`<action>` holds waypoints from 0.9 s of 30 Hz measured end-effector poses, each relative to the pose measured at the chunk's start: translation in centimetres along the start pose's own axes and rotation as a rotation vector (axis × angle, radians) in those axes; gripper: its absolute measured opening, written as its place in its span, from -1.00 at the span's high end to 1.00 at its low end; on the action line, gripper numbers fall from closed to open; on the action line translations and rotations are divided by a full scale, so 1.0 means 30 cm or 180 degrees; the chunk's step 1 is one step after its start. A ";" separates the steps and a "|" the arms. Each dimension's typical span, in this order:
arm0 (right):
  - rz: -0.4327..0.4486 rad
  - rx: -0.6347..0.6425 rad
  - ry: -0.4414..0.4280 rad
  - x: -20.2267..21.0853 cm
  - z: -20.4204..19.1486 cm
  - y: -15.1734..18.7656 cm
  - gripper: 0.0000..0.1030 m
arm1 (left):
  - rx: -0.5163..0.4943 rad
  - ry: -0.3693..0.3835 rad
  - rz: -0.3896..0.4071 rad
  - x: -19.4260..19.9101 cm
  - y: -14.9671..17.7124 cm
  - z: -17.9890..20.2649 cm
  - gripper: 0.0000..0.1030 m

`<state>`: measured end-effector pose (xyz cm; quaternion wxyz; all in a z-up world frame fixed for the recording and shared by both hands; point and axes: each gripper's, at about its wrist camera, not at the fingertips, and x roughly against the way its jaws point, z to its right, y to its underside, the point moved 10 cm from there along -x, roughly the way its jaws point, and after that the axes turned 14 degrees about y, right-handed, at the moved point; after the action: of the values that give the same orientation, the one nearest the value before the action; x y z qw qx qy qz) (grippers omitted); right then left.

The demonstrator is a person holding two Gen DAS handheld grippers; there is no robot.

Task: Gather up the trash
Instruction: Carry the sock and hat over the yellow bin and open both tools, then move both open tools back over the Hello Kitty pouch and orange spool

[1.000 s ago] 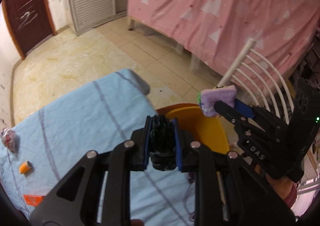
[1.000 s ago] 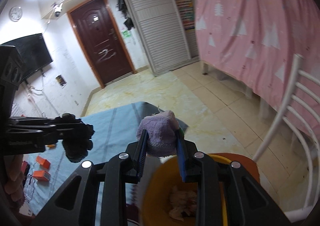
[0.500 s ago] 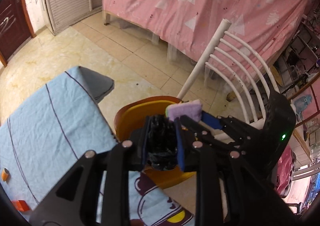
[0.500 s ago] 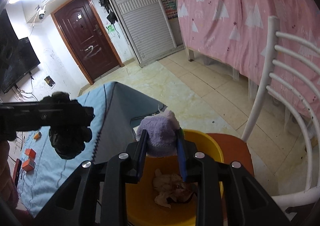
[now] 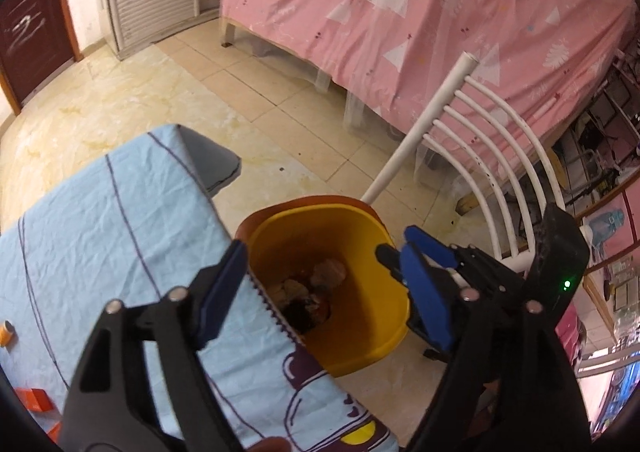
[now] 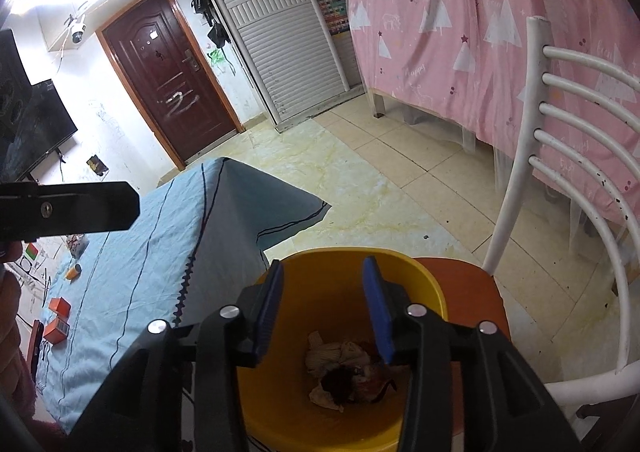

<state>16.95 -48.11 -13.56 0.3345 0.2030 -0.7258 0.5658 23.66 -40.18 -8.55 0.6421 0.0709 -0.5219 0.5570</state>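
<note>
Both claws gape wide and empty over the yellow bin [image 6: 432, 292]: left claw [image 5: 320, 284], right claw [image 6: 324, 304], trash [image 6: 344, 372] inside.

Left gripper [image 5: 316, 284] jaws spread wide, right gripper [image 6: 324, 308] likewise, both empty

No legible text — nothing readable anywhere.

Right claw [image 6: 322, 302] spread wide, empty, bottom center over yellow bin [image 6: 424, 288]. Crumpled trash [image 6: 344, 370] inside bin. Bin sits on orange chair seat [image 6: 472, 292]. Blue-clothed tabletop [image 6: 160, 252] left, orange boxes [image 6: 58, 318] lower left.
</note>
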 end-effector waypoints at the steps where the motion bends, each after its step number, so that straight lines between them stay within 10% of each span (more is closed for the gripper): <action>1: 0.0010 0.0015 -0.0001 0.003 -0.007 -0.003 0.27 | 0.0019 0.0001 0.0019 0.013 -0.001 -0.011 -0.48; 27: 0.0153 0.0877 -0.0413 0.054 -0.645 -0.077 -0.03 | 0.0494 -0.0366 0.0559 0.445 0.046 -0.423 -0.48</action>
<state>22.34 -30.08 -8.19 0.2422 0.2656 -0.6660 0.6537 27.84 -22.57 -4.87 0.5525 0.1062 -0.5174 0.6448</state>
